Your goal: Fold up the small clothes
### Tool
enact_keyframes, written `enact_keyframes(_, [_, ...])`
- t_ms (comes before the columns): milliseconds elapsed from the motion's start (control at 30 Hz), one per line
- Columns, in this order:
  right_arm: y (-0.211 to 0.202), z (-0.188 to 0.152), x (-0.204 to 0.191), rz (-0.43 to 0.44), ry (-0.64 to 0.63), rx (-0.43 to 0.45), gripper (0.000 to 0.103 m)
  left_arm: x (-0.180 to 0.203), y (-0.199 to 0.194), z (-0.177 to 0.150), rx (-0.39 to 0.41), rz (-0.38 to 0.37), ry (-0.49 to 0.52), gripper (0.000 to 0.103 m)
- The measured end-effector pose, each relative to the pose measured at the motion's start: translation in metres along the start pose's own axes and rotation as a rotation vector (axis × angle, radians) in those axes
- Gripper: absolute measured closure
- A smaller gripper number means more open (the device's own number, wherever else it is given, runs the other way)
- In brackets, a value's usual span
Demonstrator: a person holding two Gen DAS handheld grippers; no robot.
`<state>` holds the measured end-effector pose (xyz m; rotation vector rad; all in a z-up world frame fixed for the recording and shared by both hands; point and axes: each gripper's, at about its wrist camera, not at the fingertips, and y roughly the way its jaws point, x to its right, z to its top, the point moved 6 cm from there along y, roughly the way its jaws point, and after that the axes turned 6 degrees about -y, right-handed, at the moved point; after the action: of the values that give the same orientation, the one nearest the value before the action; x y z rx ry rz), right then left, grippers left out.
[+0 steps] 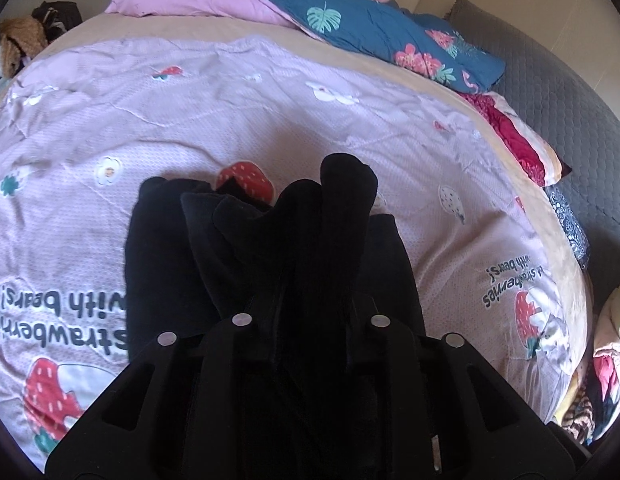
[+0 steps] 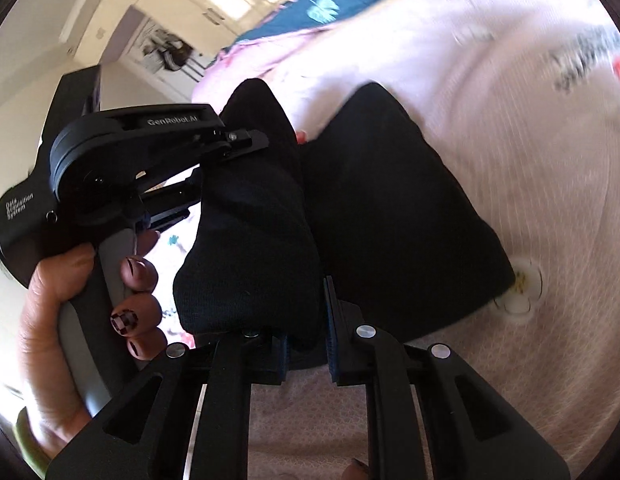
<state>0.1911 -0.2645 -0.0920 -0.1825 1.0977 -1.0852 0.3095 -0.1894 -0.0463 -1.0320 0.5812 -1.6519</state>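
Right gripper (image 2: 306, 356) jaws narrow, blue pads pinching a fold of the black garment (image 2: 390, 216) at its near edge. Left gripper (image 2: 234, 144) comes in from the left of the right wrist view, held by the person's hand (image 2: 70, 300), jaws near-closed on a raised bunch of the same cloth. In the left wrist view its fingers are buried under the fabric, so the pads themselves are hidden; cloth clearly stands up between them.

Garment: dark, small, part lifted, part lying on the pink strawberry quilt (image 1: 270, 92) spread over the bed. The flat part stretches away from both tools toward the far side of the quilt; the lifted flap hangs between the two grippers, its long axis running roughly along the line the right gripper points.

Judgement: a fold is in hand, both grippers sharing one edge, close beside each other, left slightly ahead. The coming move likely carries that edge forward over the flat part. Risk: uneven hold lets one corner slip.

Blue leaf-print duvet (image 1: 370, 24) heaped beyond, well apart.
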Motion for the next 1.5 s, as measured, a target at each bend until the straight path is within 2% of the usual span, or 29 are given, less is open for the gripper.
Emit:
enact_keyframes(167, [0.004,-0.003,0.018,0.054,0.121,-0.034,0.081,0.012,0.013,-0.002,-0.033,-0.020,0.030,0.074])
enact_keyframes(200, [0.005,-0.003,0.022,0.061,0.139,-0.037,0.079,0.012,0.014,-0.002,-0.039,-0.042,0.018,0.071])
enact_keyframes(267, [0.006,-0.003,0.030,0.067,0.180,-0.041,0.078,0.014,0.017,-0.002,-0.059,-0.088,-0.013,0.051])
enact_keyframes(367, [0.002,-0.003,0.031,0.057,0.187,-0.038,0.076,0.020,0.018,-0.004,-0.086,-0.162,-0.017,0.047])
enact_keyframes(467, [-0.002,0.002,0.027,0.045,0.154,-0.020,0.062,0.020,0.006,-0.003,-0.084,-0.232,-0.028,0.043])
enact_keyframes(500, [-0.004,0.004,0.025,0.041,0.138,-0.013,0.054,0.017,-0.003,-0.002,-0.072,-0.246,-0.026,0.043])
enact_keyframes(567, [-0.008,0.011,0.024,0.043,0.112,-0.001,0.046,0.006,-0.019,-0.003,-0.037,-0.234,-0.017,0.039])
enact_keyframes(633, [-0.012,0.021,0.024,0.074,0.101,0.014,0.025,-0.013,-0.037,-0.008,0.010,-0.171,0.020,0.038])
enact_keyframes(733, [-0.016,0.032,0.027,0.114,0.102,0.021,0.023,-0.047,-0.052,-0.027,0.053,-0.074,0.053,0.038])
enact_keyframes(800, [-0.012,0.045,0.032,0.128,0.080,-0.010,0.019,-0.064,-0.051,-0.038,0.051,-0.062,0.032,0.038])
enact_keyframes(867, [0.000,0.050,0.026,0.149,0.060,-0.063,0.019,-0.078,-0.045,-0.046,0.049,-0.051,-0.001,0.038])
enact_keyframes(933, [0.009,0.059,0.023,0.125,0.042,-0.077,0.019,-0.084,-0.034,-0.050,0.015,-0.061,-0.011,0.038])
enact_keyframes(1067, [0.018,0.073,0.018,0.067,-0.012,-0.081,0.019,-0.079,-0.032,-0.048,0.019,-0.057,0.039,0.038])
enact_keyframes(1200, [0.039,0.088,0.015,-0.014,-0.067,-0.117,0.019,-0.074,-0.032,-0.050,0.026,-0.045,0.076,0.038])
enact_keyframes(1300, [0.052,0.095,0.012,-0.133,-0.190,-0.159,0.022,-0.073,-0.031,-0.049,0.029,-0.042,0.087,0.038])
enact_keyframes(1367, [0.060,0.097,0.008,-0.183,-0.258,-0.169,0.045,-0.072,-0.030,-0.049,0.027,-0.039,0.094,0.038])
enact_keyframes(1400, [0.063,0.096,0.006,-0.204,-0.292,-0.160,0.074,-0.073,-0.030,-0.048,0.027,-0.037,0.096,0.037])
enact_keyframes(1433, [0.063,0.094,0.004,-0.223,-0.336,-0.146,0.080,-0.072,-0.028,-0.047,0.027,-0.036,0.097,0.036])
enact_keyframes(1500, [0.055,0.092,-0.001,-0.208,-0.388,-0.115,0.086,-0.073,-0.028,-0.045,0.024,-0.046,0.090,0.035])
